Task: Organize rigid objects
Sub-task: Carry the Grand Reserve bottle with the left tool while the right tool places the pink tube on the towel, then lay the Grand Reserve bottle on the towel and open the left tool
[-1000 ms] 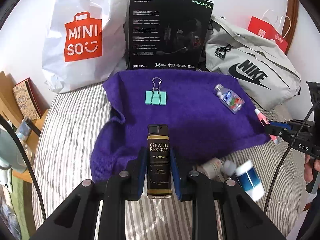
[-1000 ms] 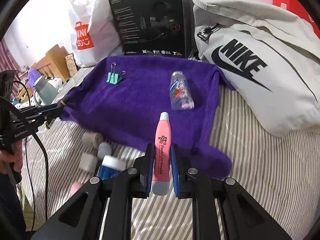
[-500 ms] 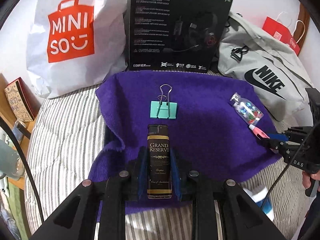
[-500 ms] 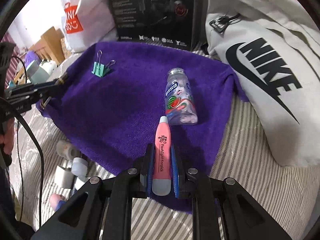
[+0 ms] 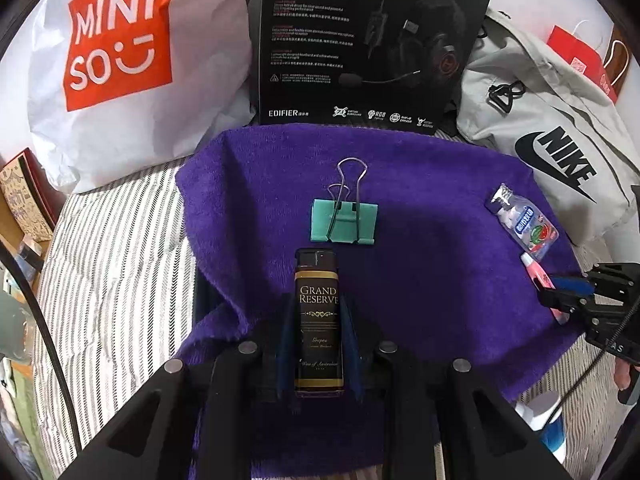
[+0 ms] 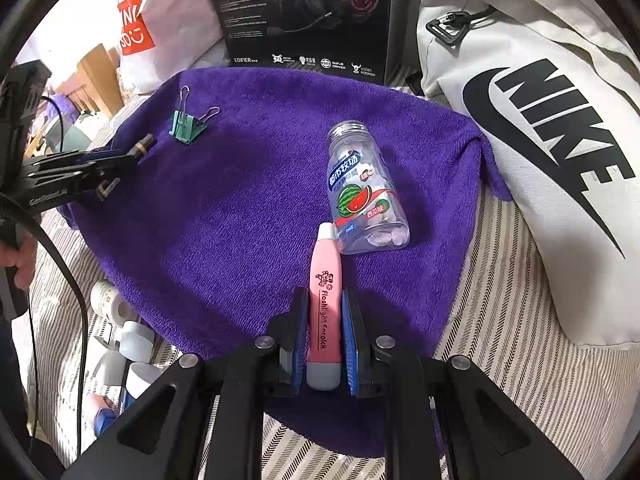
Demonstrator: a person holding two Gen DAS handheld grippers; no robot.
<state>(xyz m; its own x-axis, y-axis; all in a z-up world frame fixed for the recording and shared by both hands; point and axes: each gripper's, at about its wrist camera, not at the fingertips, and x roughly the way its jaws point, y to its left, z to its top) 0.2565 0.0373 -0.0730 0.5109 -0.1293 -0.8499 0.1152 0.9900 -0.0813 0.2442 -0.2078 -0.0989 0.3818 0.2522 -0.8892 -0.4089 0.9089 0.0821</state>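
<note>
My left gripper [image 5: 318, 312] is shut on a black and gold lighter [image 5: 318, 320] and holds it low over the purple towel [image 5: 420, 272], just short of a teal binder clip [image 5: 344, 222]. My right gripper [image 6: 325, 300] is shut on a pink flashlight earpick [image 6: 325, 292] whose tip sits beside a clear candy bottle [image 6: 362, 192] with a watermelon label. The binder clip [image 6: 187, 124] lies at the towel's [image 6: 240, 208] far left in the right wrist view, near the left gripper [image 6: 132, 156]. From the left wrist view, the right gripper [image 5: 556, 292] with the earpick [image 5: 538, 274] is at the towel's right edge, next to the candy bottle [image 5: 522, 220].
A black headset box [image 5: 368, 40], a white Miniso bag [image 5: 120, 60] and a grey Nike bag [image 6: 540, 140] ring the towel's far side. Small white bottles and tubes [image 6: 120, 328] lie on the striped bedding [image 5: 112, 272] at the towel's near edge. A person's hand [image 6: 18, 264] holds the left gripper's handle.
Both grippers have moved forward and down over the towel with their objects still held. The lighter has come close to the binder clip, the earpick close to the candy bottle.
</note>
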